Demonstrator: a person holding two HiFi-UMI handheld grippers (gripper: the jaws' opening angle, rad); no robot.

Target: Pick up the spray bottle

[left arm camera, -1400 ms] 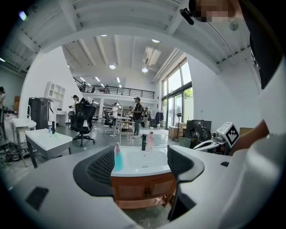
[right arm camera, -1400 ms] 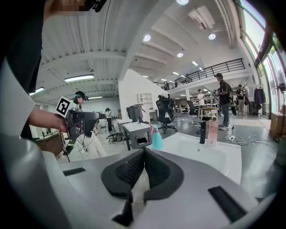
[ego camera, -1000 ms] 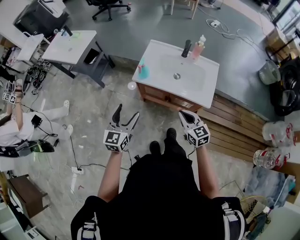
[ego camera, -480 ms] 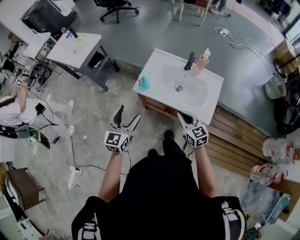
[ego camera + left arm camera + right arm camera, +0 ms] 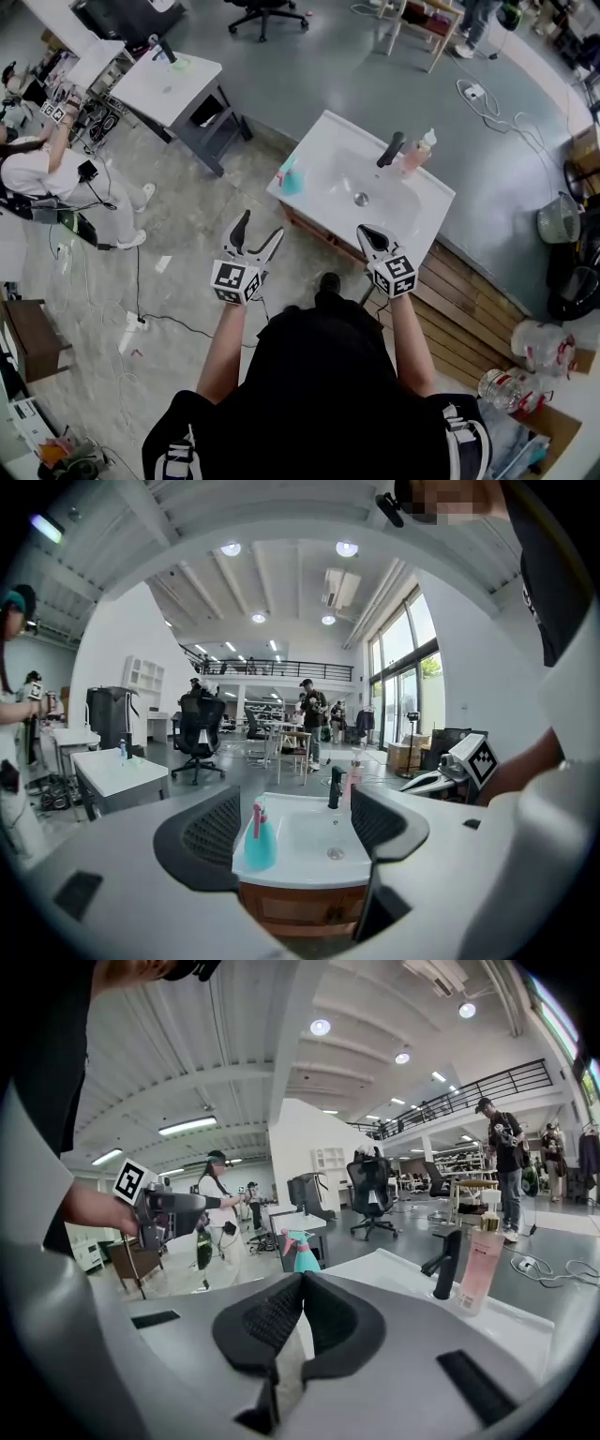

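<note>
Jaws: left gripper (image 5: pixel 294 808) apart, right gripper (image 5: pixel 300 1281) together.

The sink top (image 5: pixel 323 178) is glossy, its cabinet (image 5: pixel 300 907) wooden, the spray bottle (image 5: pixel 289 175) translucent plastic.

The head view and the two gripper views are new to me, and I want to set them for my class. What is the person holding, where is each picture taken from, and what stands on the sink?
There is no robot here. A person holds a two-jaw gripper in each hand. The head view looks down from a camera on the person's head and shows the left gripper and the right gripper in front of a white sink unit. The other two pictures come from a camera riding on each gripper, looking along its jaws. On the sink stand a teal spray bottle at the left corner, and a black tap and a pink soap bottle at the back. The left jaws are apart and the right together; neither holds anything.
</note>
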